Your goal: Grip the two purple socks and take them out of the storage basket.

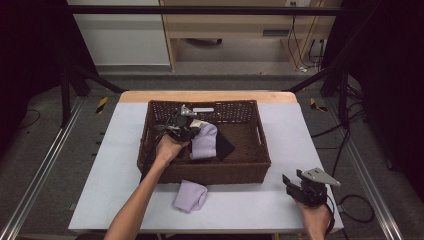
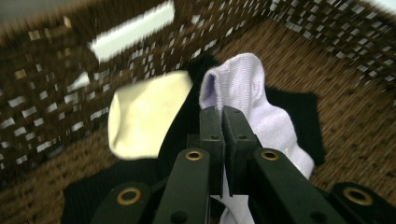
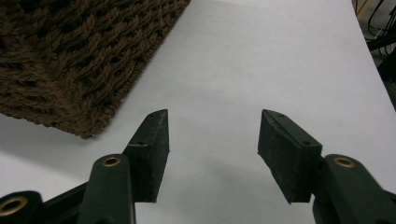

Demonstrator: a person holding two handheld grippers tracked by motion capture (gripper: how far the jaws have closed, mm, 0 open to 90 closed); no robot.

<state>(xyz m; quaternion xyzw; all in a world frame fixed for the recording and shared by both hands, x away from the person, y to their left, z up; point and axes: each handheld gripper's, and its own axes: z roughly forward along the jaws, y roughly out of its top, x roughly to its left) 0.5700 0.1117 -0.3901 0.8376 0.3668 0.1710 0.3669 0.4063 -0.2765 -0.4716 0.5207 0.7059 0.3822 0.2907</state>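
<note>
A brown woven basket [image 1: 215, 172] stands in the middle of the white table. Inside it my left gripper [image 1: 186, 131] is shut on a lilac sock [image 1: 206, 141]. In the left gripper view the jaws [image 2: 222, 112] pinch the edge of that sock [image 2: 261, 107], which hangs a little above the basket floor. A cream sock [image 2: 144, 116] and a black cloth [image 2: 303, 116] lie beneath it. A second lilac sock [image 1: 190, 195] lies on the table in front of the basket. At the table's near right, my right gripper [image 1: 295, 184] stands open with nothing between its jaws [image 3: 212, 135].
The basket's near right corner [image 3: 70, 60] is just left of and beyond my right gripper. Bare white tabletop [image 3: 261, 56] stretches ahead of it. A white label [image 2: 133, 28] hangs on the basket's far wall. Cables lie on the floor at the right.
</note>
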